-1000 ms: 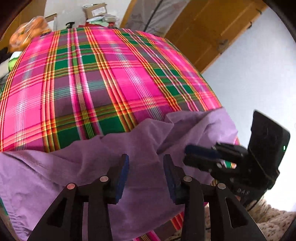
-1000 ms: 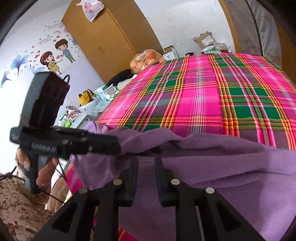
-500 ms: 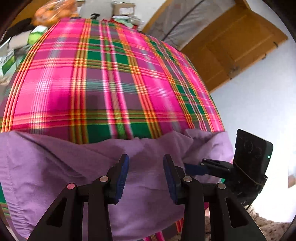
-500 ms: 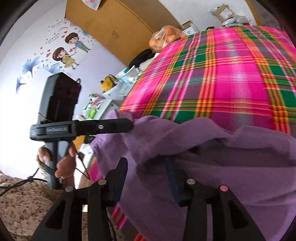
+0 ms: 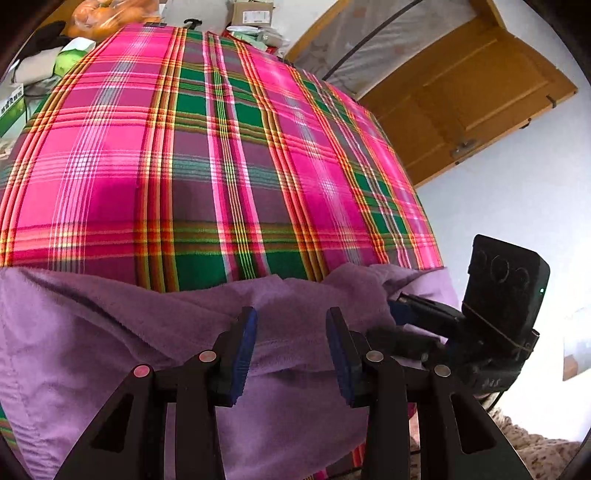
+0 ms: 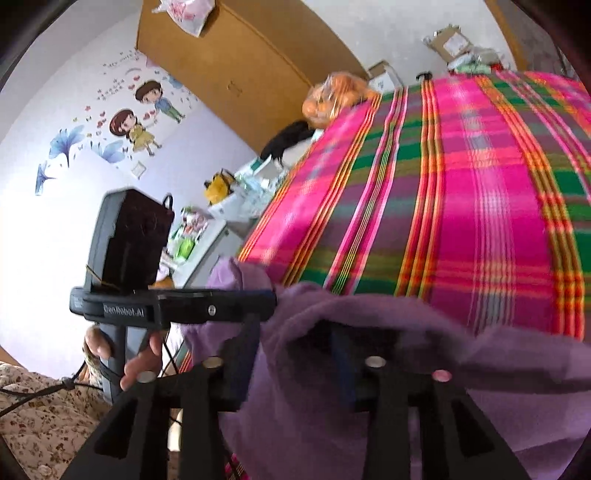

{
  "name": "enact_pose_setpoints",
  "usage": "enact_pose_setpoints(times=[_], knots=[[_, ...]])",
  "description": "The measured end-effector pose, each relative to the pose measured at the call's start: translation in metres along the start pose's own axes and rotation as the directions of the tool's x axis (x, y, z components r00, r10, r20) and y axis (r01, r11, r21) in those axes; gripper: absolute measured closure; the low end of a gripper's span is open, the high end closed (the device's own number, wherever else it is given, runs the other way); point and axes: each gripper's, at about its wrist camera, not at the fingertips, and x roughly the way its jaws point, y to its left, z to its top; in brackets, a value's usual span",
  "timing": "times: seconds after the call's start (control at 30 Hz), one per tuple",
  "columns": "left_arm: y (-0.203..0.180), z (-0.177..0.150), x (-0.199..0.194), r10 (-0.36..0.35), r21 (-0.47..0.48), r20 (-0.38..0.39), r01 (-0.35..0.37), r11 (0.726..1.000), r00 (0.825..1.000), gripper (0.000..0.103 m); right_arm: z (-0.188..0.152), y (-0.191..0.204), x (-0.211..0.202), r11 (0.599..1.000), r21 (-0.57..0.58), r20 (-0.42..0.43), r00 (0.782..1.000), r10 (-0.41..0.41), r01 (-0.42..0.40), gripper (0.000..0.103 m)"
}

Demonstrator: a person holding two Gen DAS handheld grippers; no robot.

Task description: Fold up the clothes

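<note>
- Bedroom scene: bed under a pink, green and purple plaid bedspread point(image 5: 229, 162) filling most of both views.
- One purple fleece garment point(image 5: 110, 350) bunched along the near edge of the bedspread, rumpled into folds; lower part cut off by the frame, so type of garment hard to tell.
- Left gripper point(image 5: 291, 343) low over the garment, blue-padded fingers point(image 5: 243, 347) apart with a fold of purple fabric lying between them, not pinched.
- Right gripper point(image 6: 295, 358) partly buried: fingers spread, purple fabric draped over and between them, right finger mostly hidden under a fold; no clamp visible.
- In the left wrist view, the other gripper's fingertips lost in the fabric at the garment's right corner.
- In the right wrist view, the other gripper reaching in from the left at the garment's edge, with one hand point(image 6: 140, 362) on its handle, only fingers showing.
- Two grippers, one garment, one hand in view.
- Beyond the bed: one bag of orange things point(image 6: 332, 98) at the far corner, contents unclear; cardboard boxes point(image 5: 251, 11) behind, count uncertain.
- One wooden wardrobe point(image 6: 236, 62) by the wall, one wooden door point(image 5: 465, 99) on the other side.
- Cartoon wall stickers point(image 6: 136, 122) showing two figures, plus blue flowers.
- Cluttered side table point(image 6: 221, 206) left of the bed, items too small to name.
- Floral fabric point(image 6: 40, 413) at the lower left edge, cut off.
</note>
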Motion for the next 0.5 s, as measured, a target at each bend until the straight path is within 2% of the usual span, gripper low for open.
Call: enact_pose_setpoints(times=[0.03,0.07,0.1,0.23,0.5], knots=[[0.002,0.002,0.001,-0.008,-0.004,0.001,0.008,1.0,1.0,0.063,0.004,0.0,0.0,1.0,-0.006,0.012,1.0,-0.01,0.01,0.082],[0.003,0.004,0.002,-0.016,-0.01,0.002,0.016,1.0,1.0,0.063,0.007,0.0,0.001,1.0,-0.012,0.023,1.0,-0.019,0.02,0.091],[0.005,0.005,0.002,-0.024,-0.017,0.003,0.024,1.0,1.0,0.063,0.01,0.001,0.0,0.999,-0.023,0.031,0.999,-0.033,0.034,0.094],[0.008,0.011,0.004,-0.039,-0.036,0.008,0.04,0.999,0.999,0.063,0.026,0.007,-0.003,0.992,-0.091,0.055,0.995,-0.086,0.09,0.096],[0.008,0.028,0.01,-0.027,-0.023,0.029,0.028,0.999,0.999,0.063,0.056,-0.005,0.012,0.983,-0.111,0.044,0.989,-0.144,0.148,0.097]])
